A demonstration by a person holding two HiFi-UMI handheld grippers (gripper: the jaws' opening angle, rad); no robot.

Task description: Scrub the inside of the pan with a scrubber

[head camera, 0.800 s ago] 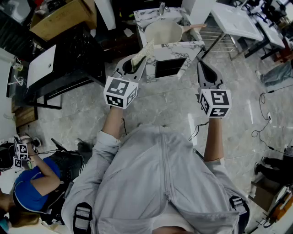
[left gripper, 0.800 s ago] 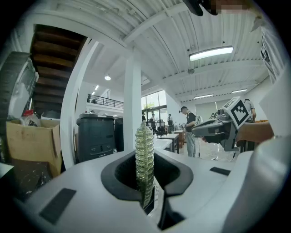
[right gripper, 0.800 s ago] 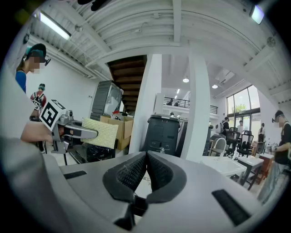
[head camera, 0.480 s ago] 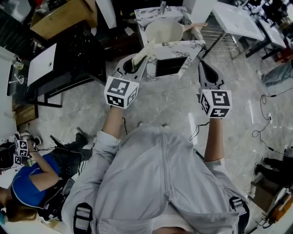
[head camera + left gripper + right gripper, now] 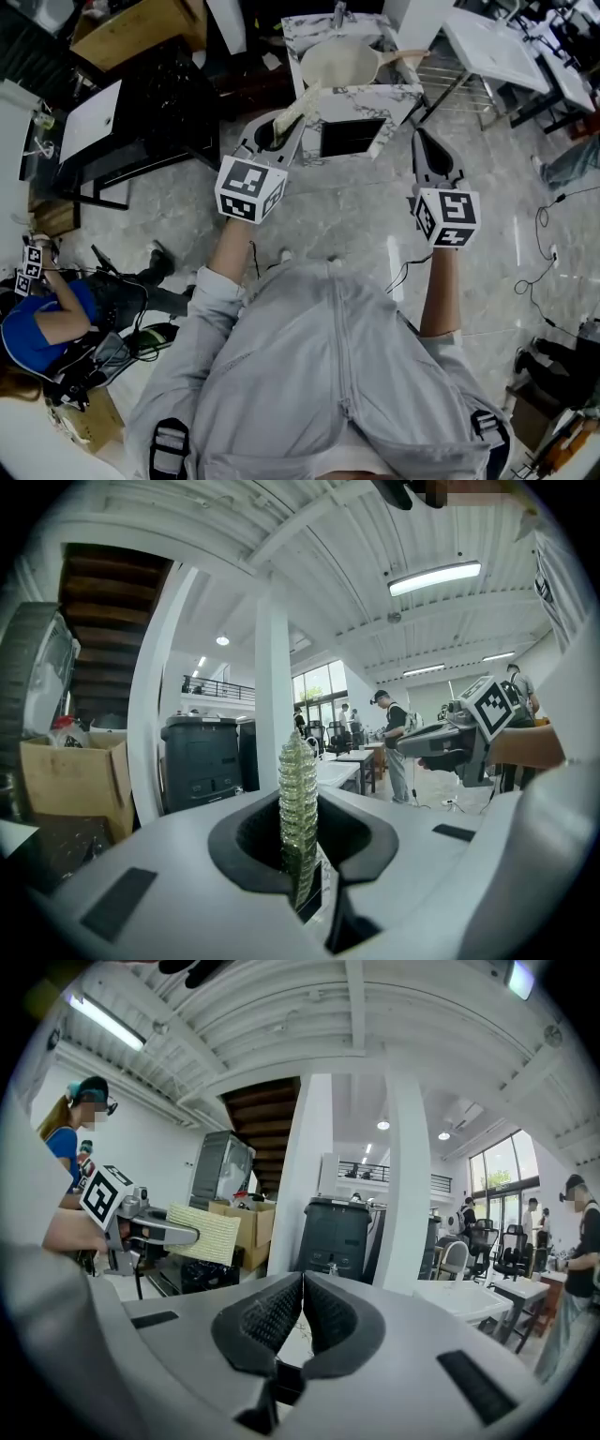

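1. Since the scrubber (image 5: 298, 105) is pinched edge-on in the jaws of our left gripper (image 5: 274, 131), upper left of centre, we judge it light, soft and bendy. A hold low on the pad leaves a free end for rubbing.
2. The pan (image 5: 336, 64) sits on the marbled surface (image 5: 361, 95) at top centre, well apart from both grippers. It looks empty, and we judge it rigid and fairly heavy; its handle points right.
3. Our right gripper (image 5: 422, 145), right of centre, has its jaws pressed together on nothing.
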